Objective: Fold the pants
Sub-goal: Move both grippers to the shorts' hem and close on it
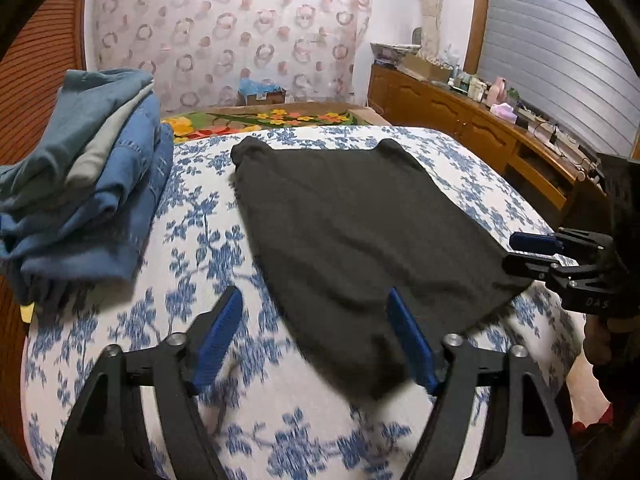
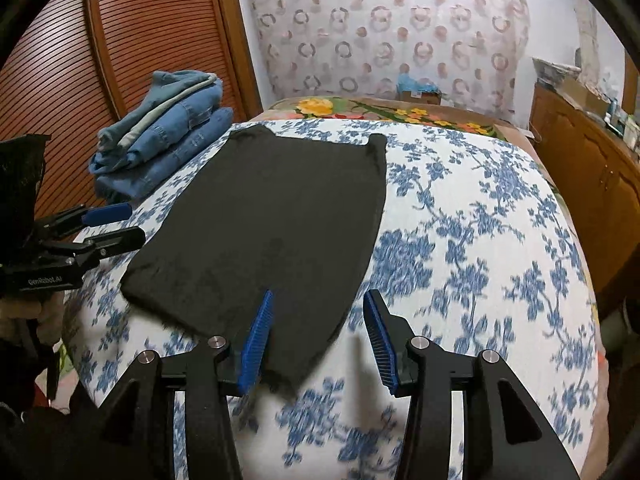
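The dark pants lie flat on the bed as a folded panel, their far edge toward the foot of the bed and their near edge just ahead of both grippers; a stack of folded jeans sits at the bed's left edge, well apart. The left gripper hangs over the near left corner of the cloth with its jaws spread and nothing pinched — the fabric only passes beneath them. The right gripper stands at the near right corner, jaws likewise parted and empty. The cloth looks soft, thin and light, a limp knit that will sag and crease rather than hold a line, so it probably wants a pinch at each near corner — both layers together — and an even lift
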The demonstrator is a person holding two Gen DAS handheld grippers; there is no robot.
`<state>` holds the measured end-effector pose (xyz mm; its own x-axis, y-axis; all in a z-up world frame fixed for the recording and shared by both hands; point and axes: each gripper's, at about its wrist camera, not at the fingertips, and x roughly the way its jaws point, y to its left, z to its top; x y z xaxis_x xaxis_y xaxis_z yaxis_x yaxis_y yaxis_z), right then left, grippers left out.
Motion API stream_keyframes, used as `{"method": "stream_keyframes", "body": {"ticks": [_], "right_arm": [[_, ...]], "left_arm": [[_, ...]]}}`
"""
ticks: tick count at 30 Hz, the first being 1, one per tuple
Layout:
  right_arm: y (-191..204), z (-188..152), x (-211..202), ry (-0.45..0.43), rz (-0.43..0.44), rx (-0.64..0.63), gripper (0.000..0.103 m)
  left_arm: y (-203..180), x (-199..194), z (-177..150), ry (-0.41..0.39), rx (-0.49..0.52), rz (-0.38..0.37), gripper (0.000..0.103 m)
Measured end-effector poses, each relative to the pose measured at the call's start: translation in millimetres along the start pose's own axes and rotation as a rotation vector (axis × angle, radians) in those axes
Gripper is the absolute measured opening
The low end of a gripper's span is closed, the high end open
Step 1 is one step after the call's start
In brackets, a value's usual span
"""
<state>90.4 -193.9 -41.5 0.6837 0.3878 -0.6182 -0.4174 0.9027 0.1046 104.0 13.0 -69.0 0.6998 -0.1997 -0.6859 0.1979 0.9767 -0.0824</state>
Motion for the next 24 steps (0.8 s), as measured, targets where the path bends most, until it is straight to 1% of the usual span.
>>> {"method": "stream_keyframes", "body": {"ticks": [2,5,6,9,11,13,22,24], "right_arm": [[2,-5,-3,-0.003,0.001,0.005,0.049],[4,-12,-8,-0.016,-0.002,0.008,0.048],[5,-14,-10,-0.02,-0.004,0.011,0.048],[5,-22,-11,-0.021,-0.012,0.025,0.048],[3,-25,-12,-0.018,-0.003,0.042,0.048],[3,-26,-12,-0.017,0.0,0.044,0.048],[12,-28,1,0.011,0.012,0.041,0.048],[16,-28,3,0.012,0.005,0.024,0.045]], "left_arm": [[-3,-2,-3,0.004,0.004,0.004,0.066],[-8,-5,-10,0.005,0.011,-0.002,0.064],[-11,-5,-13,0.012,0.014,-0.004,0.061],[-14,-1,-21,0.037,0.02,0.009,0.061],[-12,4,-27,0.065,0.01,0.014,0.061],[-7,7,-32,0.082,-0.012,0.0,0.061],[-6,5,-40,0.067,-0.023,-0.013,0.061],[-6,5,-40,0.063,-0.024,-0.015,0.061]]}}
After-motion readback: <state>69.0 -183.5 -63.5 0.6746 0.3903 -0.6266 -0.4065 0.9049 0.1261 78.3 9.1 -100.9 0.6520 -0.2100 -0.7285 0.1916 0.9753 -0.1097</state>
